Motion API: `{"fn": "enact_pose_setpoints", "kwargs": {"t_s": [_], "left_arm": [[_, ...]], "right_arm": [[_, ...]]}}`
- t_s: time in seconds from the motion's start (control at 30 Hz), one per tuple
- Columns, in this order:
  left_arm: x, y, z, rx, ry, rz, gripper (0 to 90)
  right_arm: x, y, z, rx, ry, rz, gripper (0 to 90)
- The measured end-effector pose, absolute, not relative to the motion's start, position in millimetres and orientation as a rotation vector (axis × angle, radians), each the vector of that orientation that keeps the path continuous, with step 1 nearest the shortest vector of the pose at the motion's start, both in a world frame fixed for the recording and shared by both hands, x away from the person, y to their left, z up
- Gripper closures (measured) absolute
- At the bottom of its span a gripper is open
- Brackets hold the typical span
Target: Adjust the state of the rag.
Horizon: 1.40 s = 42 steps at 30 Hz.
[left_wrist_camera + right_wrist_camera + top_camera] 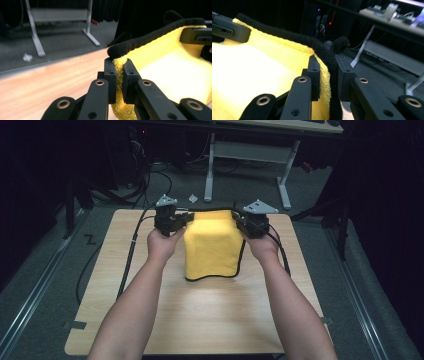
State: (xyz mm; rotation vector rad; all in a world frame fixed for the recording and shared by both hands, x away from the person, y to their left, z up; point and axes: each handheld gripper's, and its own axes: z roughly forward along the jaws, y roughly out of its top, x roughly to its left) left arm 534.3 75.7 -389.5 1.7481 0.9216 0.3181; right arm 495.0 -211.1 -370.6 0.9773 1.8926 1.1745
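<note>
Towel (212,247) hangs over the wooden table's (200,320) far edge, dim grey-floored room behind; left gripper (186,220) and right gripper (239,221) each pinch a top corner tight, arms stretched forward.

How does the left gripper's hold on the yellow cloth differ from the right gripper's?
The left gripper clamps mostly yellow pile just under the black hem of the yellow cloth; the right gripper clamps the black hem itself. In the high view the left holds the cloth's far left corner, the right its far right corner. Both are shut on it, cloth raised between them.
</note>
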Motion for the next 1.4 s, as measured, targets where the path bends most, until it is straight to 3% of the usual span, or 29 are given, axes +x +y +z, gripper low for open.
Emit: {"fn": "enact_pose_setpoints", "kwargs": {"t_s": [0.8, 0.93, 1.0, 1.07, 1.17, 1.4], "left_arm": [[539, 89, -437, 1.77, 0.971, 0.153, 84.5], [539, 91, -446, 1.789, 1.013, 0.166, 84.5], [539, 99, -453, 1.776, 1.086, 0.175, 85.1], [540, 106, -459, 1.75, 1.097, 0.129, 85.2], [538, 98, -457, 1.791, 1.049, 0.153, 85.3], [539, 86, -457, 1.789, 1.007, 0.129, 85.1]], "right_arm": [[504, -228, -415, 1.121, 1.975, 1.269, 74.1], [505, -231, -425, 1.15, 1.976, 1.217, 76.7], [506, -237, -435, 1.213, 1.944, 1.131, 84.6], [508, -251, -446, 1.29, 1.935, 1.153, 87.1], [507, -267, -453, 1.369, 1.897, 1.203, 87.5], [496, -257, -448, 1.287, 1.897, 1.23, 85.7]]}}
